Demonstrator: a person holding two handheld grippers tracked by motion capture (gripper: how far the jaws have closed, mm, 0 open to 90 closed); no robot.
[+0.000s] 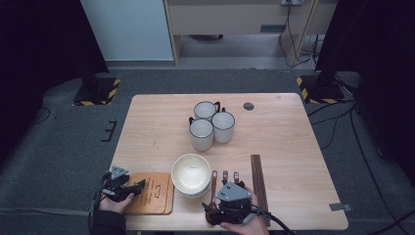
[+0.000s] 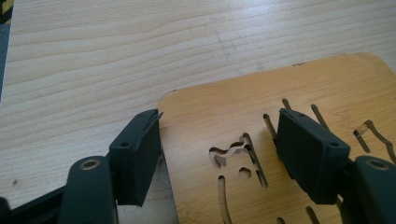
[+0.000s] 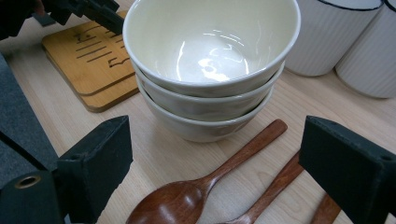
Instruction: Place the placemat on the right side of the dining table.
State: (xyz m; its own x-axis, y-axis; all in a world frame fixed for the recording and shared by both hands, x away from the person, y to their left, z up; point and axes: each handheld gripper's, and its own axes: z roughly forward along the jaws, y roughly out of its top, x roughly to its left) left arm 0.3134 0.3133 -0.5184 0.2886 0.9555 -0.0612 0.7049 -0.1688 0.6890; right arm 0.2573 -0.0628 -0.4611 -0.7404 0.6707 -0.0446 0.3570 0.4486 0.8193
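A stack of three cream bowls (image 1: 191,175) (image 3: 210,56) stands near the table's front edge. Three brown wooden spoons (image 1: 225,180) (image 3: 187,200) lie just right of it, handles pointing away from me. My right gripper (image 1: 227,190) (image 3: 217,135) hovers over the spoon bowls, open wide, with nothing between its jaws. At the front left lie stacked wooden trivets (image 1: 152,192) (image 2: 280,79) (image 3: 88,56) with cut-out slots. My left gripper (image 1: 139,186) (image 2: 219,126) is open at their near corner. One pad is against the trivet's edge and the other is over its top.
Three white mugs (image 1: 213,126) (image 3: 336,37) with dark rims cluster at the table's middle, behind the bowls. A dark brown ribbed strip (image 1: 258,181) lies right of the spoons. A small round dark disc (image 1: 248,105) sits in the tabletop at the back.
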